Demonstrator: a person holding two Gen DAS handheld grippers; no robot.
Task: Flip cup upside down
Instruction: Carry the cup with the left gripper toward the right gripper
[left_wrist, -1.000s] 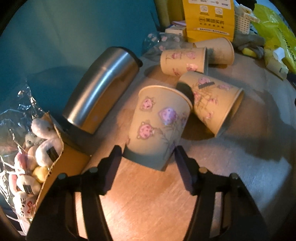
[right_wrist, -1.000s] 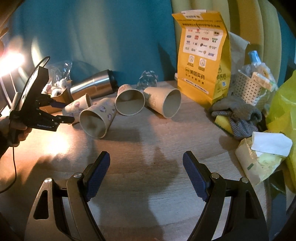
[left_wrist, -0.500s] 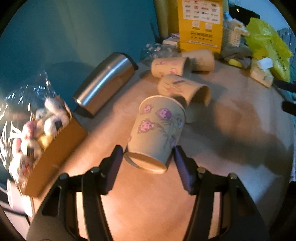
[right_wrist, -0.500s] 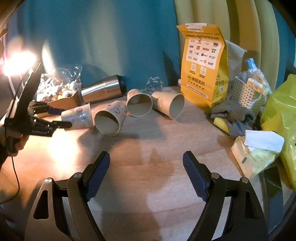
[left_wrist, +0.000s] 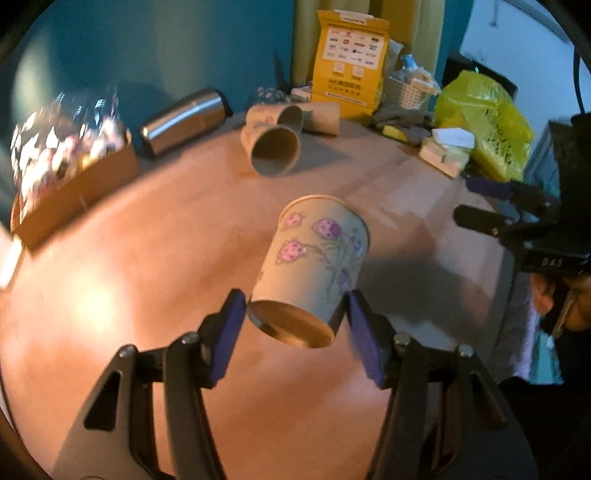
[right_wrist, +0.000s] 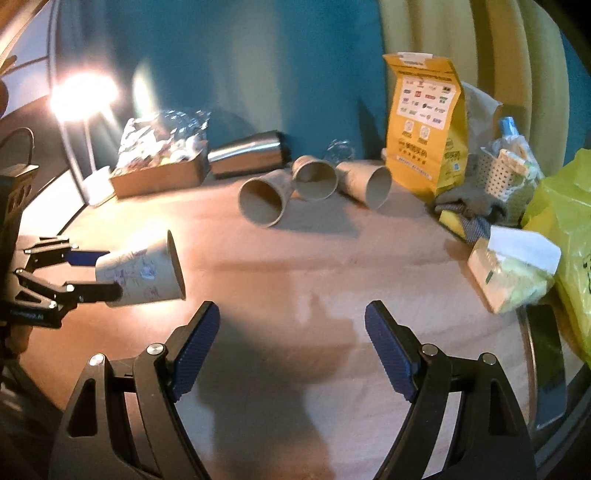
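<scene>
My left gripper (left_wrist: 295, 310) is shut on a paper cup (left_wrist: 314, 258) with pink flower print, gripping it near its base and holding it above the wooden table (left_wrist: 147, 258). The cup points away from me, base toward the camera. In the right wrist view the same cup (right_wrist: 142, 273) lies sideways in the air, held by the left gripper (right_wrist: 96, 275), mouth facing right. My right gripper (right_wrist: 291, 343) is open and empty over the table's near side.
Three more paper cups (right_wrist: 264, 199) lie on their sides at the back, next to a steel flask (right_wrist: 247, 157). A cardboard box of snacks (right_wrist: 159, 173) stands left, a yellow bag (right_wrist: 424, 122), basket, cloth, tissue pack (right_wrist: 509, 273) and yellow plastic bag right.
My left gripper has lifted the flowered cup off the table and carried it back from the other cups toward the table's near side. The right gripper stayed open, moving back slightly.
</scene>
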